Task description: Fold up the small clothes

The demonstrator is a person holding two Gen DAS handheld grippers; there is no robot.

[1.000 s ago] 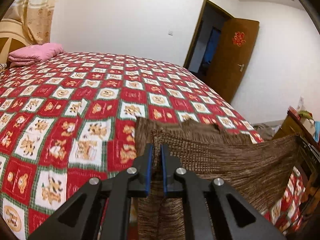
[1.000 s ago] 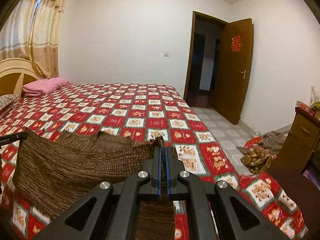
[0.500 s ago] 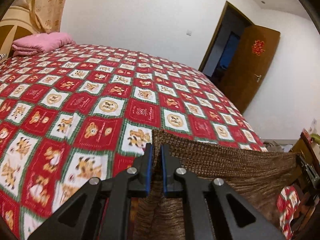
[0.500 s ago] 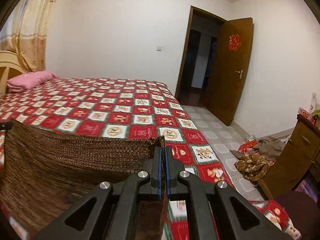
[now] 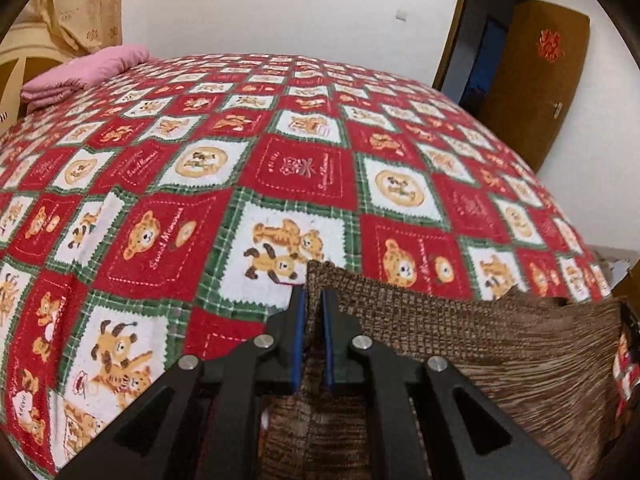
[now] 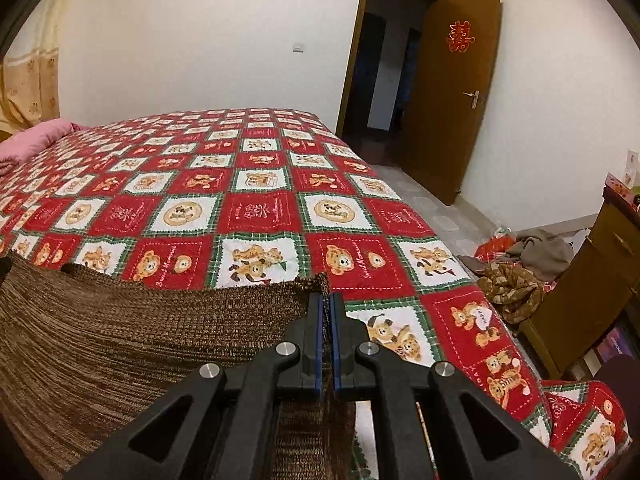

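Brown knitted cloth (image 5: 460, 344) stretches across the lower frame over the red patchwork bed (image 5: 280, 168), its left corner pinched between the closed fingers of the left gripper (image 5: 314, 300) and its right corner (image 6: 304, 292) clamped likewise in the right gripper (image 6: 326, 304) at lower centre.

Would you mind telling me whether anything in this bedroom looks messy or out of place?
Yes: a heap of clothes lies crumpled on the floor between the bed and the wooden cabinet. The brown knit garment, held by both grippers, looks orderly.
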